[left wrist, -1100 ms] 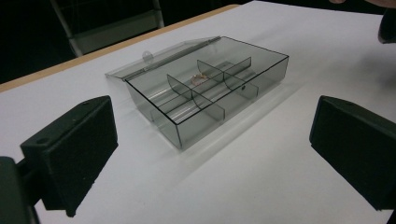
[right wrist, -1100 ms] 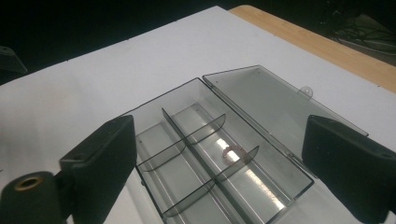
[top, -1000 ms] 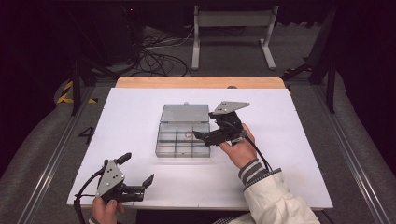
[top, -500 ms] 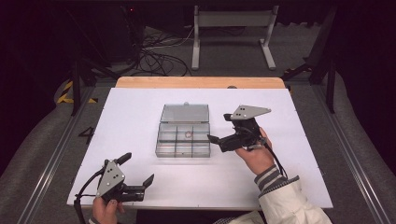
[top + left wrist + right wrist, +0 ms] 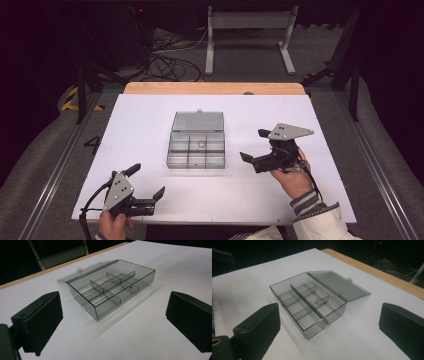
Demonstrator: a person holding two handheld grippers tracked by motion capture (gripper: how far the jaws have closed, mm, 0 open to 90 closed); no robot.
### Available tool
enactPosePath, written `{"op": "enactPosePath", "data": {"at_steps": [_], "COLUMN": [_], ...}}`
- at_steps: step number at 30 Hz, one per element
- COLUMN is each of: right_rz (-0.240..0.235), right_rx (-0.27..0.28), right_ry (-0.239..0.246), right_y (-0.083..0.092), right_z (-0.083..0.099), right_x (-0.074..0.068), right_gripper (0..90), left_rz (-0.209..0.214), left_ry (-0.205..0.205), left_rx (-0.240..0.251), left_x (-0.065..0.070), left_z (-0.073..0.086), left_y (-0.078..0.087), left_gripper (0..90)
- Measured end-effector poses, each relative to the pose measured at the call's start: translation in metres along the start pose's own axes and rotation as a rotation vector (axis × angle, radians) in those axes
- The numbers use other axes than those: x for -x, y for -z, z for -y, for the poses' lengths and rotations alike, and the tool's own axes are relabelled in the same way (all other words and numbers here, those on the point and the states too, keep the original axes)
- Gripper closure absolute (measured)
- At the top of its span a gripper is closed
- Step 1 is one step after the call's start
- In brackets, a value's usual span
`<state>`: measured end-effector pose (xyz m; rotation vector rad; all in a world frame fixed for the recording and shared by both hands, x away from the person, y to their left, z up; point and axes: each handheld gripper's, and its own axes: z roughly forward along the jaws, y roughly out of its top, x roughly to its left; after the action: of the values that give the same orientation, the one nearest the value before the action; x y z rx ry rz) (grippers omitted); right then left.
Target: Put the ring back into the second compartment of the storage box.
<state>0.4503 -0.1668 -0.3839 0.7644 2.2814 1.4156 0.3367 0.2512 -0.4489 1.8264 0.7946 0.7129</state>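
The right gripper (image 5: 256,148) has withdrawn from the compartment box (image 5: 196,146) at table centre, jaws apart, empty. The left gripper (image 5: 148,182) waits open. Risk: knocking the light box askew.

A white bench (image 5: 150,120) filled the middle of the view, with a wooden edge along its far side at 12 o'clock. At the bench's centre sat a clear grey compartment box (image 5: 196,152), its lid (image 5: 198,121) folded back flat toward 12 o'clock. A small reddish object (image 5: 201,144) lay in one of the box's far compartments. At 3 o'clock from the box, well apart from it, the right hand (image 5: 292,175) held the right tongs (image 5: 252,146), jaws spread and pointing toward the box. At 7 o'clock, near the bench's front edge, the left hand (image 5: 114,225) held the left tongs (image 5: 146,181), jaws spread wide and empty.
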Motion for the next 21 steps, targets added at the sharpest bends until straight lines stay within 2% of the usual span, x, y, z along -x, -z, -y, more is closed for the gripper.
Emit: {"op": "enactPosePath", "data": {"at_steps": [21], "right_rz": [0.026], "right_rx": [0.035], "right_ry": [-0.015], "right_y": [0.039], "right_z": [0.048], "right_x": [0.016], "right_gripper": [3.4], "left_rz": [-0.004], "left_ry": [-0.001], "left_rx": [0.000], "left_x": [0.000], "left_z": [0.000], "left_y": [0.000], "left_gripper": [1.3]}}
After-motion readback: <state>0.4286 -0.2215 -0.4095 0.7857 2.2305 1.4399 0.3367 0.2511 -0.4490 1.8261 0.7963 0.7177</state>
